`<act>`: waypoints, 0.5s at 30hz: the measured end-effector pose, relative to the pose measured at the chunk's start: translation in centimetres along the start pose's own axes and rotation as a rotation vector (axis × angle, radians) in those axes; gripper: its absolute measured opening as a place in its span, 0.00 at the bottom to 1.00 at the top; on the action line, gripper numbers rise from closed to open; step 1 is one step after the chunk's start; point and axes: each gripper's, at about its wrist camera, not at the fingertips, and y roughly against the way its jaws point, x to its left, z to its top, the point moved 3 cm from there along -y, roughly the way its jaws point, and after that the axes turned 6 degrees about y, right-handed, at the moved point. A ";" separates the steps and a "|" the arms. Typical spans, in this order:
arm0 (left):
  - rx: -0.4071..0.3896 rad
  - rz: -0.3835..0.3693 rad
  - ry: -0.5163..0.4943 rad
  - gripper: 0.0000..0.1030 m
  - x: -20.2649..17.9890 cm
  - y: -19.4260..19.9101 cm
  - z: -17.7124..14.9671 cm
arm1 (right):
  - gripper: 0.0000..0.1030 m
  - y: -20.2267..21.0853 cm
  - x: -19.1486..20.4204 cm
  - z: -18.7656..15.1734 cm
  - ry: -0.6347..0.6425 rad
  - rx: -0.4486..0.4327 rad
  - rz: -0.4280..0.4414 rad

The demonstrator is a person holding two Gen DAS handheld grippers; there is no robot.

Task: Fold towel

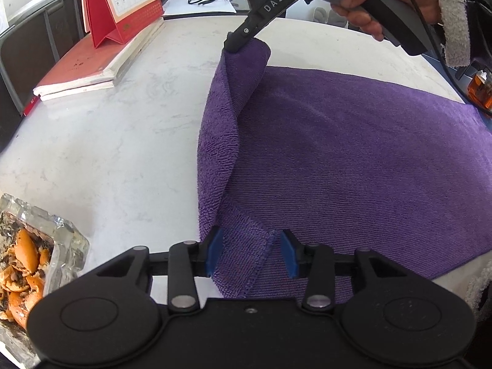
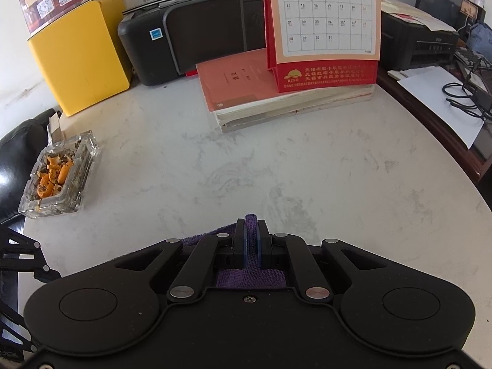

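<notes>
Item 1, purple towel [image 1: 353, 153]: I found it spread on the white marbled table [image 1: 123, 141], its left edge lifted into a standing fold that ran from the far corner to the near one. The right side ran out of the left wrist view, so I could not see its full extent.

Item 2, right gripper [image 2: 251, 233]: I saw it clamped tight on the far corner of the towel, a sliver of purple pinched between the blue pads. From the left wrist view only the black finger and the hand [image 1: 384, 6] on the grip showed; a fleecy cuff [image 1: 452, 18] covered the wrist.

Item 3, left gripper [image 1: 252, 252]: I noted its jaws standing apart, astride the near folded corner. The hemmed edge lay between the pads, and I could not make out either pad pressing on the cloth. Its body hid whatever lay below it.

Item 4, glass ashtray [image 2: 55, 181]: it held orange peel and dark debris, well apart from the towel, and was cut off at the frame edge in the left wrist view.

Item 5, red desk calendar [image 2: 323, 30]: it stood on a stack of books [image 2: 261, 101] at the far side. The print was too small for me to read.

Item 6, black printer [image 2: 190, 30] and yellow box [image 2: 80, 52]: both stood beyond the table, partly cropped.
</notes>
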 end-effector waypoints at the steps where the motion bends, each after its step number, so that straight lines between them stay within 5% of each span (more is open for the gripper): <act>1: 0.001 -0.005 0.003 0.31 0.2 0.1 0.0 | 0.05 0.0 0.0 0.0 -0.001 0.001 0.000; 6: 0.002 -0.009 0.010 0.19 0.8 0.1 0.2 | 0.05 -0.1 -0.1 -0.1 -0.001 0.005 -0.002; 8: 0.000 -0.005 0.030 0.08 1.3 0.1 0.2 | 0.05 -0.1 -0.1 -0.1 -0.002 0.008 -0.002; 15: -0.029 -0.068 0.162 0.05 2.9 0.6 0.2 | 0.05 -0.4 -0.1 0.0 0.008 0.017 -0.008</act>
